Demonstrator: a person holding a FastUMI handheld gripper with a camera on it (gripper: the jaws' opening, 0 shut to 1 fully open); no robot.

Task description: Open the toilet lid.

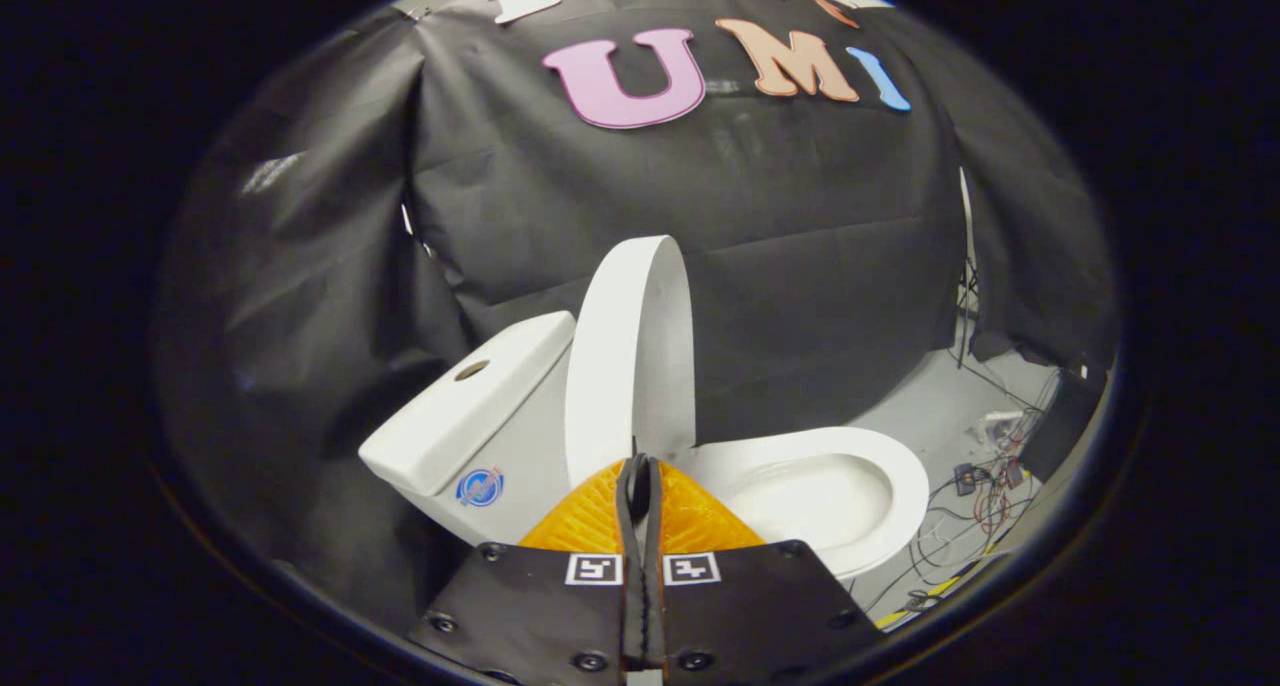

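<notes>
Toilet lid [632, 351] raised near upright just ahead of gripper [640, 466], fingers pressed together, apparently empty. Bowl [830, 486] open beside them. Tank [470, 406] behind lid. Cables [985, 486] on grey floor [920, 406] beyond.

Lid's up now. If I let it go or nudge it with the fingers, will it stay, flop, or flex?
The lid stands near upright beside the tank, so it will probably stay, though a forward nudge could swing it down onto the bowl. It looks like a rigid, glossy shell: likely stiff and slippery. The gripper fingers are closed together, gripping nothing.
</notes>
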